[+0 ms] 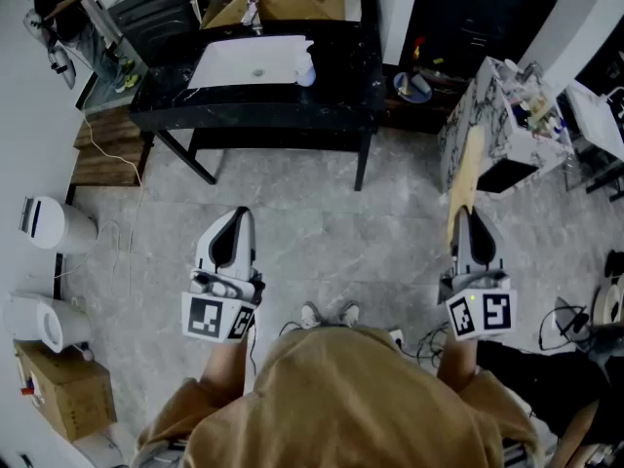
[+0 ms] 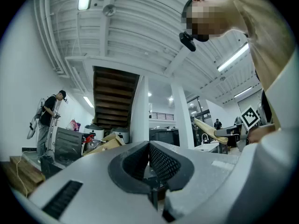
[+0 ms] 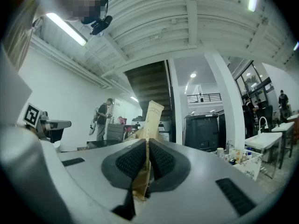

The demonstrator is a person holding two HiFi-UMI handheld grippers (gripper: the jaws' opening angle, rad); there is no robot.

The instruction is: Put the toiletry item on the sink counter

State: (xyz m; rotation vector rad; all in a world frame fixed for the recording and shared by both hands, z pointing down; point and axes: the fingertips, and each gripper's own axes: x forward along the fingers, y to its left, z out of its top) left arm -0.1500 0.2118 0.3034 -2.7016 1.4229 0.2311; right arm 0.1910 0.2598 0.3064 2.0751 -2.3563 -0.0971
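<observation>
A flat, narrow tan packet, the toiletry item (image 1: pixel 466 175), sticks forward out of my right gripper (image 1: pixel 468 218), which is shut on its lower end. In the right gripper view the packet (image 3: pixel 153 115) stands upright between the pressed pads of that gripper (image 3: pixel 146 146). My left gripper (image 1: pixel 240 214) is held level beside it, shut with nothing in it; the left gripper view shows its pads (image 2: pixel 149 146) meeting. The black sink counter (image 1: pixel 341 86) with its white basin (image 1: pixel 252 62) stands farther ahead, across the grey floor. Both grippers are well short of it.
A small blue-and-white item (image 1: pixel 306 71) sits on the counter by the basin. A marble-patterned cabinet (image 1: pixel 492 130) loaded with bottles stands at the right. Wooden steps (image 1: pixel 102 149), white appliances (image 1: pixel 44 224) and a cardboard box (image 1: pixel 58 388) line the left. Cables (image 1: pixel 575 320) lie at the right.
</observation>
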